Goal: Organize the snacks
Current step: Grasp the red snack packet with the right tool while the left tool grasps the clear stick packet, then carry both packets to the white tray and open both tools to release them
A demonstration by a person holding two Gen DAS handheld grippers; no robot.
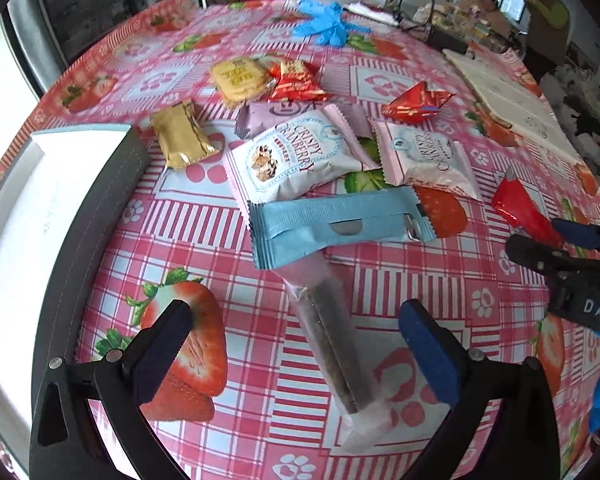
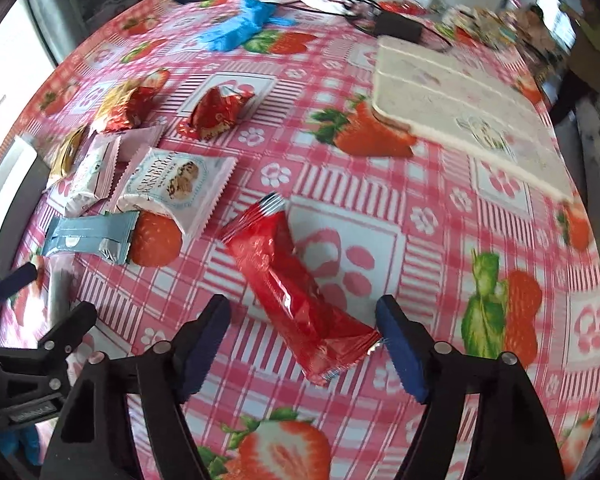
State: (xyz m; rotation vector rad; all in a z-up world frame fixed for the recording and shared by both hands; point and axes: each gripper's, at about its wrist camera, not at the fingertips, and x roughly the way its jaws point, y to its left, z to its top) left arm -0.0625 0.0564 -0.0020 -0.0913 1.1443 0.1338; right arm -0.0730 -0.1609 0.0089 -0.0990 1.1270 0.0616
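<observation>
On the left, a dark tray with a white inside is seen at the table edge, and it is shown only in the left wrist view. Near it a gold snack pack is laid on the strawberry tablecloth. The left claw is held wide open, and nothing is gripped by it. A long clear snack bar is laid between its two fingers, but it is not touched by either pad. The far end of that bar is tucked under a blue packet. Behind the blue packet, two white cranberry packs are piled up, with a yellow biscuit pack farther back. In the right wrist view, the right claw is seen open, but not fully wide. A red snack pack is laid slanted between its fingers. The near corner of the pack is right beside the right pad; whether it is touched cannot be told. The left pad is kept apart from the pack. A big white board is seen best from this side.
</observation>
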